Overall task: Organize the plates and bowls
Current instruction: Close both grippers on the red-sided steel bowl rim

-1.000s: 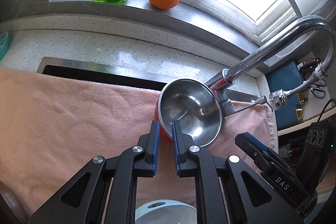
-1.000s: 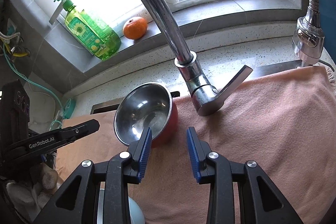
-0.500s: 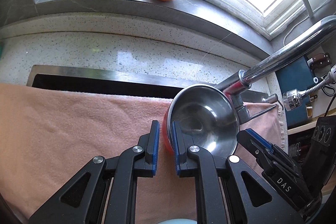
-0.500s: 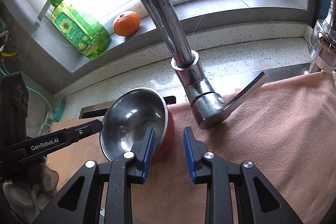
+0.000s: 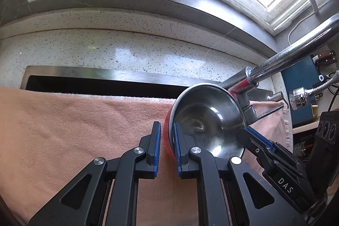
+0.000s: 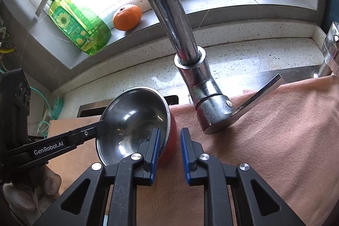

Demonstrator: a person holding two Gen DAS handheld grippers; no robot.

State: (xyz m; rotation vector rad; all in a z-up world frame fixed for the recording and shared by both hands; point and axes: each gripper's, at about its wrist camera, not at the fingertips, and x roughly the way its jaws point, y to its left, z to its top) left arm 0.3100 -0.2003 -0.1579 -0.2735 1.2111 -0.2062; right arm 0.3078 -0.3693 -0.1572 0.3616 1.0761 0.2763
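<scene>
A steel bowl with a red outside [image 5: 208, 120] [image 6: 135, 118] hangs tilted over the pink towel [image 5: 74, 130], close to the faucet base. My left gripper [image 5: 166, 128] is shut on the bowl's left rim, one pad inside and one on the red wall; its finger [image 6: 99, 127] shows reaching in from the left in the right wrist view. My right gripper [image 6: 170, 135] straddles the opposite rim and its jaws are closing. A sliver of towel still shows between the outer pad and the red wall. Its fingertip [image 5: 247, 132] touches the bowl's right edge.
The chrome faucet [image 6: 186, 35] with its lever [image 6: 260, 94] stands right behind the bowl. A sprayer head [image 5: 298, 96] hangs at right. A green soap bottle [image 6: 78, 22] and an orange [image 6: 127, 17] sit on the windowsill. A dark sink gap [image 5: 101, 86] lies behind the towel.
Both grippers and the bowl have moved forward toward the back counter and lower. The right jaws have narrowed around the bowl's rim. The pale dish at the bottom edge has left view.
</scene>
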